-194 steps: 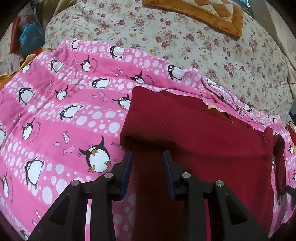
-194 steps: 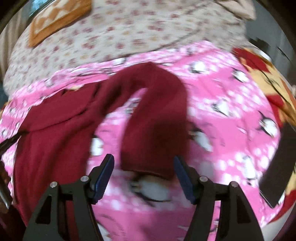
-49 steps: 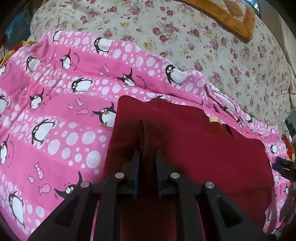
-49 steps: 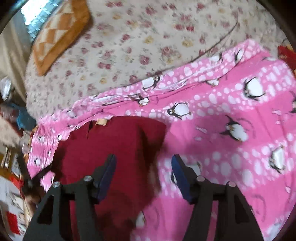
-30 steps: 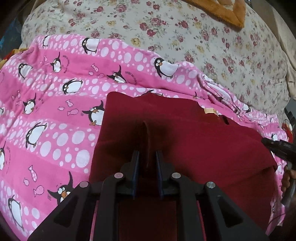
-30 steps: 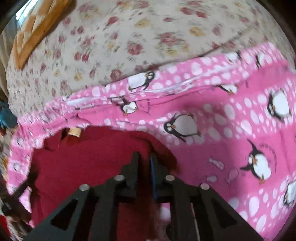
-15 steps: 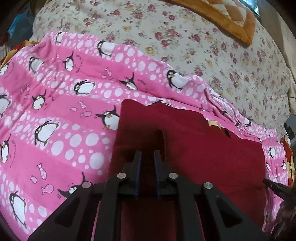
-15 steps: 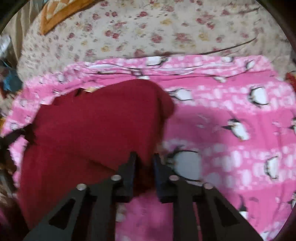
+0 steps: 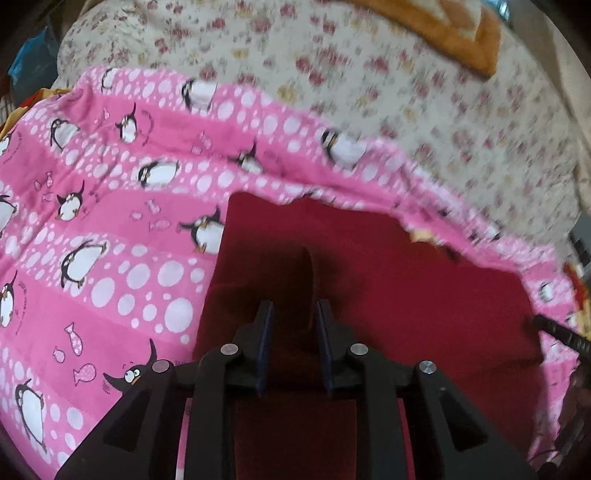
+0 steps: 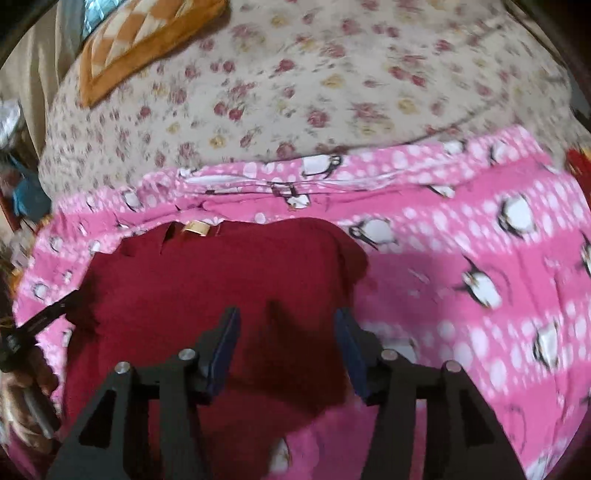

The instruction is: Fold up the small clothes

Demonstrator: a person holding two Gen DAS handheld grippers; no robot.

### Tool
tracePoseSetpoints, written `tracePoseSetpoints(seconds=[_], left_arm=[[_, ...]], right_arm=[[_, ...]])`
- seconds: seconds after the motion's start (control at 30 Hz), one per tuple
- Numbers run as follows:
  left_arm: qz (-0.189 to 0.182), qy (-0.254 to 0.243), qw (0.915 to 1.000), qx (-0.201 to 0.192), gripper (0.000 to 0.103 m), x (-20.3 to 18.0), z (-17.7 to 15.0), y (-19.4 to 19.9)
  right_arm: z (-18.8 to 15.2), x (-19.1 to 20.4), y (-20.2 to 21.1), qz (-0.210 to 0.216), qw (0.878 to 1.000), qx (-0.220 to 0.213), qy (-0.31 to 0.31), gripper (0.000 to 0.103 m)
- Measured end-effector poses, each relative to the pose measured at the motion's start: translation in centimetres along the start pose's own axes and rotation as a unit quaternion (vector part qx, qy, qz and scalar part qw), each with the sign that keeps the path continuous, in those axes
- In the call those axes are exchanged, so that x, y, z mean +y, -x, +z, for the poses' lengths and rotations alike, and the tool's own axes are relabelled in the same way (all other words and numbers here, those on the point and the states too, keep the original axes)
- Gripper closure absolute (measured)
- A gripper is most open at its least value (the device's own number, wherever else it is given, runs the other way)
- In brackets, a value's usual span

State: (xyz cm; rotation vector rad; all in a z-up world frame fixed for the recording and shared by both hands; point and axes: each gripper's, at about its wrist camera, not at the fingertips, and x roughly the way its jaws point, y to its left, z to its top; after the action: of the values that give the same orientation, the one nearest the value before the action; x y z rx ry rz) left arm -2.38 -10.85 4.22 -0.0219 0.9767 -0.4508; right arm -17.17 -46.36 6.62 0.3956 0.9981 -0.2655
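Observation:
A dark red garment point(image 9: 388, 288) lies folded into a rough rectangle on a pink penguin blanket point(image 9: 110, 258). My left gripper point(image 9: 293, 306) pinches an upright ridge of the cloth near its left edge, and its jaws are just starting to open. In the right wrist view the same garment point(image 10: 221, 273) shows a tan label point(image 10: 195, 229) at its far edge. My right gripper point(image 10: 288, 314) hovers over the garment's right part with its jaws opening. A low crease of cloth stands between its pads, which do not touch it.
A floral bed cover point(image 10: 295, 92) lies beyond the penguin blanket point(image 10: 461, 258), with an orange checked cushion point(image 10: 140, 33) at the back. A hand point(image 10: 22, 406) holding the other gripper shows at the left edge. Red and yellow cloth point(image 9: 576, 284) lies at the right.
My right gripper's jaws have spread apart and let go of the red cloth they were pinching. The left jaws stand slightly wider around the same ridge of cloth.

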Motion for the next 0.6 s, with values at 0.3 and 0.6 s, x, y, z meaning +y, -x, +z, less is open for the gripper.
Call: tracePoseSetpoints(seconds=[0.3, 0.6], left_arm=[[0.015, -0.018, 0.9997, -0.003, 0.1, -0.4, -0.3, -0.5], [0.032, -0.035, 0.9986, -0.021, 0.1, -1.2, -1.0, 0.2]], right_arm=[[-0.9, -2.3, -1.2, -0.018, 0.999, 0.028, -0.037, 0.051], [-4.2, -1.3, -0.4, -0.012, 0.998, 0.064, -0.002, 0.047]])
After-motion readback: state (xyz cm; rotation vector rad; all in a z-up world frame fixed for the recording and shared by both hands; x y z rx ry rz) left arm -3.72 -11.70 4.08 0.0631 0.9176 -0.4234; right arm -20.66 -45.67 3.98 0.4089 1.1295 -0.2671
